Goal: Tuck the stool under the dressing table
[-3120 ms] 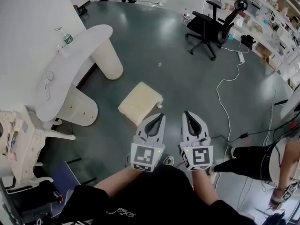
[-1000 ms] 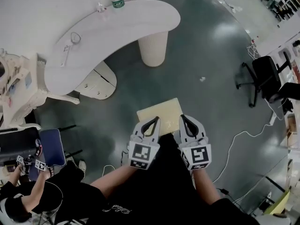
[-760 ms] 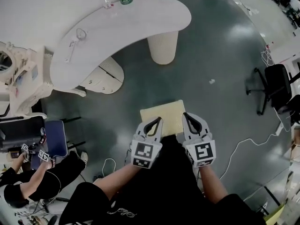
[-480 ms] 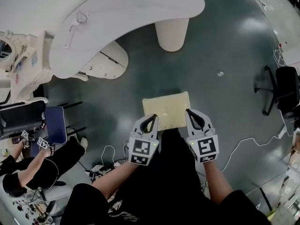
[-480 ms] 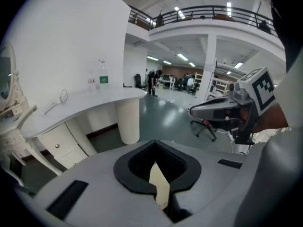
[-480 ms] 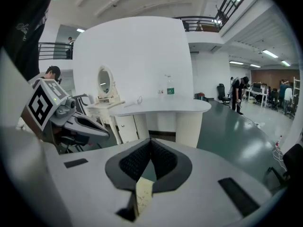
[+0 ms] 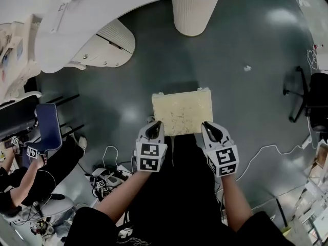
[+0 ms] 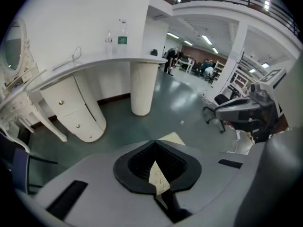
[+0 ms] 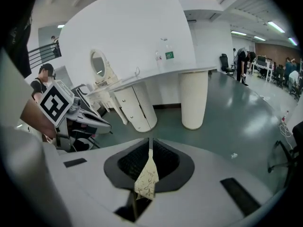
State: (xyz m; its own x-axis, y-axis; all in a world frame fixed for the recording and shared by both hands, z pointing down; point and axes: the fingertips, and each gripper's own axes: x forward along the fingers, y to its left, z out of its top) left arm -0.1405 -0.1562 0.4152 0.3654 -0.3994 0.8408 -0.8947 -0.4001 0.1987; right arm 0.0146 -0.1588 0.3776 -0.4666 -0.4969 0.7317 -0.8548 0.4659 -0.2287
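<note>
The stool (image 7: 182, 111), square with a cream patterned cushion, stands on the dark floor in front of the white curved dressing table (image 7: 102, 14). My left gripper (image 7: 155, 124) is shut and empty at the cushion's near left corner. Shut and empty too, my right gripper (image 7: 209, 125) is at the near right corner. In the left gripper view the closed jaws (image 8: 155, 143) point over the stool (image 8: 173, 138) toward the table (image 8: 94, 63). The right gripper view shows its tips (image 9: 150, 140) meeting, cushion (image 9: 146, 179) seen behind them, table (image 9: 156, 74) beyond. Whether either gripper touches the stool I cannot tell.
The table rests on a ribbed round pillar (image 7: 193, 12) and a drawer unit (image 7: 102, 42), with open floor between. At left sit a person (image 7: 25, 188), a blue chair (image 7: 46, 129) and floor cables (image 7: 107, 176). An office chair (image 7: 312, 101) is at right. Bottles (image 8: 122, 34) stand on the tabletop.
Both grippers have come down together to the stool's near edge, still shut. The stool looks larger and nearer, and the table has slid toward the top of the head view.
</note>
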